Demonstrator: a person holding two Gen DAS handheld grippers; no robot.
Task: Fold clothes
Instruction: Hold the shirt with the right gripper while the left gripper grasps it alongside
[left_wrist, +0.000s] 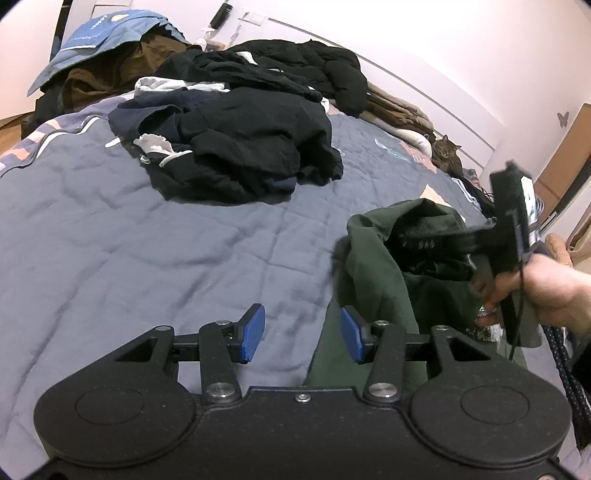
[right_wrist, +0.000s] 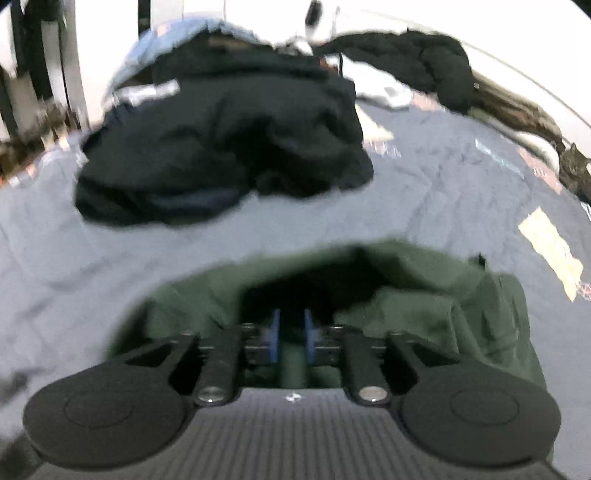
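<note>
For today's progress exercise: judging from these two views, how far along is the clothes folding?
Early. Done: no folded garment shows. In hand: the green garment lies bunched, the right gripper inside its opening, the left gripper open at its edge. Left: the dark clothes pile and black jacket on the bed.

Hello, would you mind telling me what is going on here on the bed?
A person is folding clothes with a handheld gripper in each hand. The right gripper is pushed into the bunched dark green garment near the front of the grey-blue quilt, with green cloth between its narrowly parted pads. The left gripper hangs open beside the garment, holding nothing. A pile of dark clothes waits further back, unfolded.
</note>
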